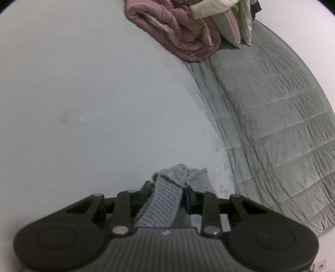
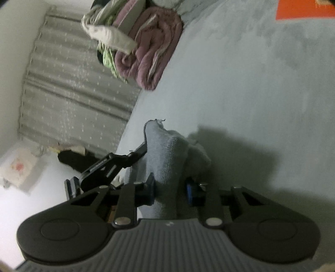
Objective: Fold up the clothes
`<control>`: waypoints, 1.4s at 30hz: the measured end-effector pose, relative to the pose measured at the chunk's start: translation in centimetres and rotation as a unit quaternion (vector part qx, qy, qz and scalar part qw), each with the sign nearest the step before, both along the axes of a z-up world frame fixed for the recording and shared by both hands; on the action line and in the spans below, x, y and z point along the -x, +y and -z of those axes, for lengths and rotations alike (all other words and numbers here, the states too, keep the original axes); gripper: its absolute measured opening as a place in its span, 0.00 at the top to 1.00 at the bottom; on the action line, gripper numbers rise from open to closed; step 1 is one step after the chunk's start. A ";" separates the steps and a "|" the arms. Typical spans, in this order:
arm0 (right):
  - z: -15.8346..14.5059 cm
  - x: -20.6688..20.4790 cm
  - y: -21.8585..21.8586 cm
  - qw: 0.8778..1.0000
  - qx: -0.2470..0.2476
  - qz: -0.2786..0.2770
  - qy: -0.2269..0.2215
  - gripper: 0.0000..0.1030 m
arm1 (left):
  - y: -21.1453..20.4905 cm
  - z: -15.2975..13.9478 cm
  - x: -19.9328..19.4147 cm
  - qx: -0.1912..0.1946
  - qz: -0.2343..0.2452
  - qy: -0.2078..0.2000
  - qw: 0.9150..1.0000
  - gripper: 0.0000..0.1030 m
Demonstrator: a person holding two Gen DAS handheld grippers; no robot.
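A light blue knitted garment (image 1: 161, 205) with a ribbed hem is bunched between the fingers of my left gripper (image 1: 167, 192), which is shut on it above the pale bed surface (image 1: 94, 94). In the right wrist view the same blue garment (image 2: 167, 159) stands up between the blue-padded fingers of my right gripper (image 2: 170, 191), which is shut on it. The other gripper (image 2: 117, 165) shows to the left of the garment, holding its edge. The rest of the garment hangs below, hidden by the gripper bodies.
A folded mauve quilt (image 1: 182, 35) with pale cream and green bedding (image 1: 226, 23) on top lies at the far end of the bed. A grey quilted cover (image 1: 282, 129) drapes the bed's side. An orange item (image 2: 303, 10) lies at the far right; a grey curtain (image 2: 69, 87) hangs left.
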State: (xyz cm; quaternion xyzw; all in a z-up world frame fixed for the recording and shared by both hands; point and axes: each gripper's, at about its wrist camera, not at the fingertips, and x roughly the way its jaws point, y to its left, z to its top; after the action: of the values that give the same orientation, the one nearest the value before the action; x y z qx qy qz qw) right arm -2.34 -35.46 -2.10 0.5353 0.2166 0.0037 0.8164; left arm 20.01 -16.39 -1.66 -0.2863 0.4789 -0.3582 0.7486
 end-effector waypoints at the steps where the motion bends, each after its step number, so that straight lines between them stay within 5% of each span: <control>1: -0.4 -0.1 -0.4 1.000 0.001 0.007 -0.002 0.70 | -0.7 -0.2 -0.1 0.001 0.000 0.000 1.000 0.71; 15: -1.6 -6.7 -12.5 0.999 -0.028 0.024 -0.009 0.71 | -8.2 -2.8 -4.6 0.004 -0.058 -0.023 0.998 0.71; 27: 3.0 -15.3 -20.5 0.998 0.044 0.035 -0.022 0.71 | -14.2 1.6 -10.9 -0.027 -0.075 -0.067 0.995 0.70; 30: 4.2 -15.6 -20.4 0.995 0.082 0.048 -0.029 0.66 | -14.1 1.3 -11.0 -0.048 -0.078 -0.098 0.991 0.55; 32: 4.2 -15.4 -19.8 0.991 0.113 0.054 -0.046 0.60 | -14.0 1.2 -11.1 -0.062 -0.080 -0.118 0.988 0.47; 36: 2.0 -14.2 -18.6 0.978 0.185 0.078 -0.055 0.47 | -13.9 0.8 -11.2 -0.090 -0.084 -0.158 0.980 0.49; 39: 0.3 -12.8 -17.5 0.959 0.250 0.112 -0.074 0.46 | -13.7 -1.4 -10.2 -0.106 -0.096 -0.227 0.963 0.53; 42: -1.0 -11.9 -16.1 0.936 0.315 0.125 -0.094 0.52 | -14.7 -3.0 -8.9 -0.112 -0.076 -0.301 0.944 0.68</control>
State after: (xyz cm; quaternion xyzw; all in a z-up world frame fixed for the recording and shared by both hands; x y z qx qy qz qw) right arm 9.60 -51.58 -1.13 0.2709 0.0599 -0.1163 0.9537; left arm 28.90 -31.08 1.36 -0.1153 0.2451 -0.3136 0.9101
